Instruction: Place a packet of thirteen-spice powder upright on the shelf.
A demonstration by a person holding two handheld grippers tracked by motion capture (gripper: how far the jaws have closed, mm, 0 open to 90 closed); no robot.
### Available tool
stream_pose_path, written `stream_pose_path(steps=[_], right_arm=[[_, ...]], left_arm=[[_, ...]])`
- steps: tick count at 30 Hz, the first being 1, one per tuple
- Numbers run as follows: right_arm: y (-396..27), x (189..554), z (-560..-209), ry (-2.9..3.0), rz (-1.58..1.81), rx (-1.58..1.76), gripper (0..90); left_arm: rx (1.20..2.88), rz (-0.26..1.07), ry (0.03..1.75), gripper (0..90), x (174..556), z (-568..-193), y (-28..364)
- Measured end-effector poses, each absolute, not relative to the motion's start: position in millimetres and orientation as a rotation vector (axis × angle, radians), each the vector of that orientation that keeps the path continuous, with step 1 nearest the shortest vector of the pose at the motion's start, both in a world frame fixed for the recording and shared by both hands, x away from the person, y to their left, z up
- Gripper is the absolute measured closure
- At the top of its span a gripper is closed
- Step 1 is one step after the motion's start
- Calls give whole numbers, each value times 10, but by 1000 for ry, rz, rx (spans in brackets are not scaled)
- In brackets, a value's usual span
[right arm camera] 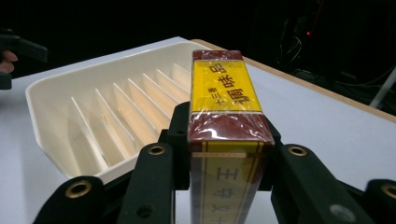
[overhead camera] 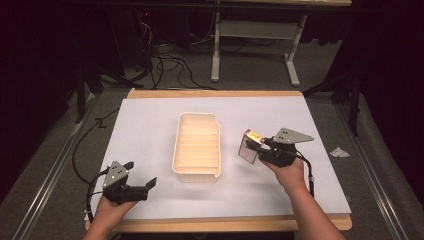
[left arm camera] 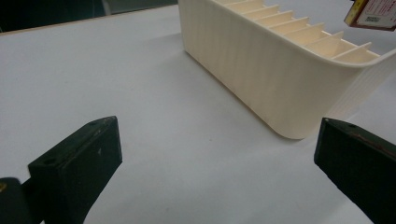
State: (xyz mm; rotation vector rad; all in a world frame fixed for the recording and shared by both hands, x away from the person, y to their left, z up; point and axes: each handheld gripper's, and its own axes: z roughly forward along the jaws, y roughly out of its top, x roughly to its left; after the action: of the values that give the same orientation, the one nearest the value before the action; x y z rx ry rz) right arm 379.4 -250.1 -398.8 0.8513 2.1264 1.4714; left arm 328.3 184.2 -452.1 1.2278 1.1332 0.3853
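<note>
**Carrying a boxed packet toward the slotted tray**

Watching from the side, I see the right gripper (overhead camera: 261, 148) clamped on a red and yellow box (overhead camera: 249, 146), its two black jaws pressing the narrow sides, as the right gripper view shows with the box (right arm camera: 227, 135) standing upright between them. The box hangs above the white sheet (overhead camera: 150, 130), just beside the right wall of the cream tray (overhead camera: 197, 147) and not yet over it. The tray sits in the middle of the sheet, its inside cut into a row of narrow slots by thin dividers (right arm camera: 123, 112), all of them bare as far as I can tell.

The left gripper (overhead camera: 140, 180) rests near the table's front left corner, well apart from the tray, jaws spread wide with nothing between them; its own view looks across bare sheet at the tray's ribbed wall (left arm camera: 261, 70).

My worry is the fit. The slots look barely wider than the box, so if it comes down tilted or off line, a bottom edge may land on a divider instead of between two. Pushing then could shove the light tray sideways, since nothing holds it steady. The shiny wrapping might also let the box slip in the grip.
</note>
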Motion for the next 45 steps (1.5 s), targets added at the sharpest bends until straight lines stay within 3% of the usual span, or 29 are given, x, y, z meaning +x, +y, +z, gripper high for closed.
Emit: stream_pose_path(steps=[26, 45], right_arm=[[-2065, 3834, -3708, 2200, 1597, 642, 695], [-1632, 3854, -3706, 2277, 1635, 540, 695]], left_arm=[[1222, 383, 1143, 10, 3278, -4532, 1865], [1219, 382, 1138, 10, 3265, -4517, 1887]])
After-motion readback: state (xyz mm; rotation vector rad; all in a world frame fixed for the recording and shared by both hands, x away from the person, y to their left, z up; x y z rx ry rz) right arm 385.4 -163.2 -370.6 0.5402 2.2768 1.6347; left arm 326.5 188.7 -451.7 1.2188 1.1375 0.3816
